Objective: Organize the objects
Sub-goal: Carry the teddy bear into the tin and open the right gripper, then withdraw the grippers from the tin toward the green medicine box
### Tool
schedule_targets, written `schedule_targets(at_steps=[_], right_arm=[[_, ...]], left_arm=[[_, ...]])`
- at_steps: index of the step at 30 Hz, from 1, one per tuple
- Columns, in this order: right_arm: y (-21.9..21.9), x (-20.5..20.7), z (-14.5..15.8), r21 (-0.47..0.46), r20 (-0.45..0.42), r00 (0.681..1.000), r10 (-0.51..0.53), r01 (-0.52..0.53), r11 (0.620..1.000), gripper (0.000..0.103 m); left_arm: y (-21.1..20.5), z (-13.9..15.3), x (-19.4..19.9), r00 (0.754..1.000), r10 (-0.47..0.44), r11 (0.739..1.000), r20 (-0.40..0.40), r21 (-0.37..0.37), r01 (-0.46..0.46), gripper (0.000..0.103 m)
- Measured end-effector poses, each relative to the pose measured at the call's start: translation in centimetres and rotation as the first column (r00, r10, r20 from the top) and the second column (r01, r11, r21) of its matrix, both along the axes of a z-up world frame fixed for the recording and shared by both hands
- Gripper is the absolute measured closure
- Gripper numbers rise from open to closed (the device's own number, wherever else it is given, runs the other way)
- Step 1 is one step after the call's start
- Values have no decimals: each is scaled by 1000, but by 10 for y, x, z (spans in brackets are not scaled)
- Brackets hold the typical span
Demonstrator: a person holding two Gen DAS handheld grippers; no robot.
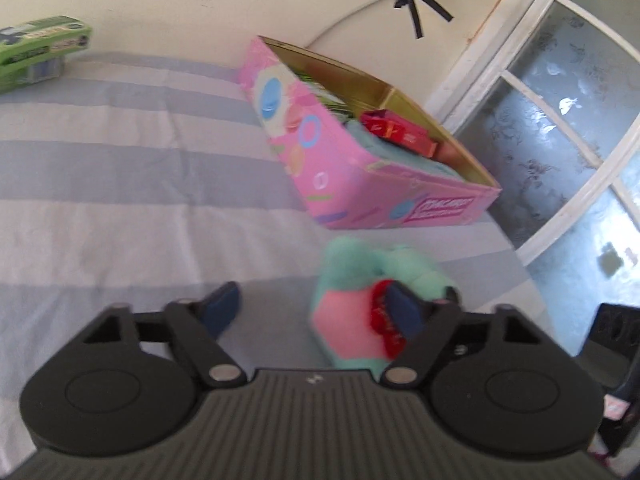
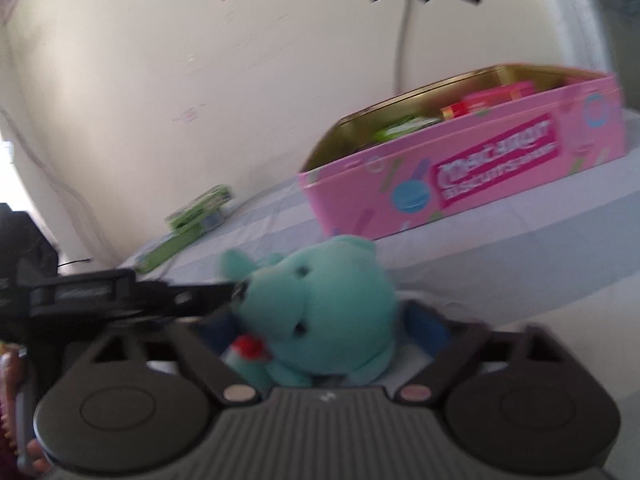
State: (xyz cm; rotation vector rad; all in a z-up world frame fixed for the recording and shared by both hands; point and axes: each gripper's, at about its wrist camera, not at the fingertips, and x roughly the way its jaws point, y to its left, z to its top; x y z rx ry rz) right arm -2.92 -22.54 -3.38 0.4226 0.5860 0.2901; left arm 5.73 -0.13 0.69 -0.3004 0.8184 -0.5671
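Straddling the teal plush toy (image 2: 320, 300) with the right gripper (image 2: 322, 328), blue pads (image 2: 430, 328) flanking its head on either side; pinching or merely bracketing, cannot tell through the blur. Holding the left gripper (image 1: 314, 306) spread wide and gripping nothing, with one fingertip (image 1: 404, 308) against the red patch beside the toy's pink belly. Toy down low over the striped cloth (image 1: 120, 160), just short of the pink tin (image 1: 340, 168), not yet inside it.

Likely troubles, as judgement:
- Crowding one soft toy with two tools, risking a tug in opposite directions or a snag of the left fingertip in the plush
- Squashing under a weak hold on the rounded head, then slipping out on the lift
- Clipping the tin's near wall on the way over and shoving the tin towards the cloth's edge by the window
- Landing on top of the red carton (image 1: 396, 132) and green packet (image 2: 400, 130) already inside, then rolling back out

Writing: a red label panel on the tin's long side, white lettering, second line seemingly "BISCUITS", top line too smeared to read. Print on the green box (image 1: 40, 52) by the wall illegible
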Motion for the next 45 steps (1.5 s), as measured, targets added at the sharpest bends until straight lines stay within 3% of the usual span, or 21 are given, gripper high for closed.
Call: schedule_targets(at_steps=[3, 6, 9, 11, 14, 16, 18, 19, 25, 30, 36, 45], right_arm=[[-5, 1, 5, 18, 27, 1000, 3, -3, 1000, 36], [-10, 1, 21, 34, 118, 993, -2, -2, 999, 36], [-15, 7, 45, 6, 238, 970, -46, 46, 999, 36], [-21, 23, 58, 9, 273, 959, -75, 76, 997, 36], [-32, 55, 65, -2, 298, 948, -112, 118, 993, 32], [-30, 80, 58, -85, 278, 955, -107, 135, 987, 23], [-29, 100, 45, -177, 255, 960, -117, 165, 970, 14], [-29, 104, 41, -211, 257, 954, -154, 211, 954, 12], [-53, 73, 45, -96, 346, 896, -277, 328, 940, 4], [-59, 44, 48, -29, 333, 875, -351, 381, 924, 4], [-55, 11, 44, -3, 267, 885, -382, 398, 918, 5], [-33, -13, 45, -31, 222, 911, -348, 364, 931, 5]], left_arm=[[-8, 19, 7, 999, -16, 1000, 27, -25, 16, 34], [-21, 51, 14, 994, -33, 998, 108, -55, 39, 34], [-43, 80, 28, 978, -33, 999, 205, -25, 38, 34], [-57, 91, 44, 966, -23, 1000, 257, -8, 26, 33], [-74, 89, 76, 967, -4, 999, 254, 46, -8, 27], [-80, 77, 90, 968, 27, 993, 250, 101, -54, 20], [-84, 68, 99, 970, 59, 982, 234, 161, -99, 20], [-81, 66, 98, 971, 65, 982, 229, 156, -102, 20], [-69, 71, 80, 962, 95, 983, 254, 130, -131, 19], [-63, 81, 37, 933, 112, 970, 341, 167, -177, 18], [-59, 72, -3, 916, 116, 934, 385, 270, -232, 18], [-53, 58, -33, 917, 103, 916, 385, 322, -238, 18]])
